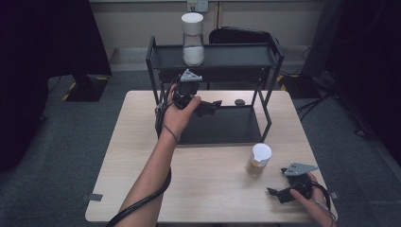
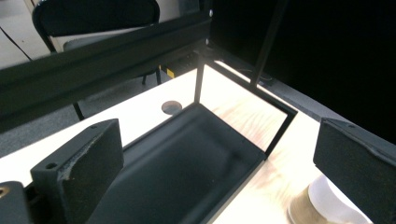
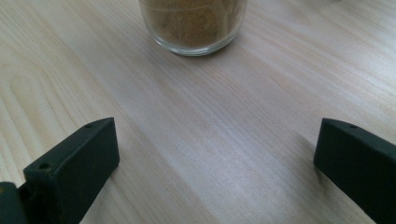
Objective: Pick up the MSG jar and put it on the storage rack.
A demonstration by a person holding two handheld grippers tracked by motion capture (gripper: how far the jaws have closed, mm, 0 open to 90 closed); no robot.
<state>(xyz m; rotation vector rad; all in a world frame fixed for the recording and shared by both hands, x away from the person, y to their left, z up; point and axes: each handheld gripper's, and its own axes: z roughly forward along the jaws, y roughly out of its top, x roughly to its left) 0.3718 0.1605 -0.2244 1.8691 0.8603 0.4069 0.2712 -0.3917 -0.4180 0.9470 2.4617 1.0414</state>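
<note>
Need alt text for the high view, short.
A person at a wooden table holds the open left gripper over a black rack's lower shelf; the open right gripper rests near a brown-filled jar. A white-filled jar stands on top.

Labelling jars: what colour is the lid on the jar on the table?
White. The jar holds tan powder; its lid shows best in the high view.

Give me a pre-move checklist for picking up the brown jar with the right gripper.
1. Right gripper open: ok, jaws wide apart.
2. Brown jar upright on the table: ok.
3. Jar between the jaws: not ok, it stands ahead of them.
4. Bare table between gripper and jar: ok.
5. Left gripper out of the way: ok, over the rack's lower shelf.
6. Jar lid tight: cannot tell.
</note>
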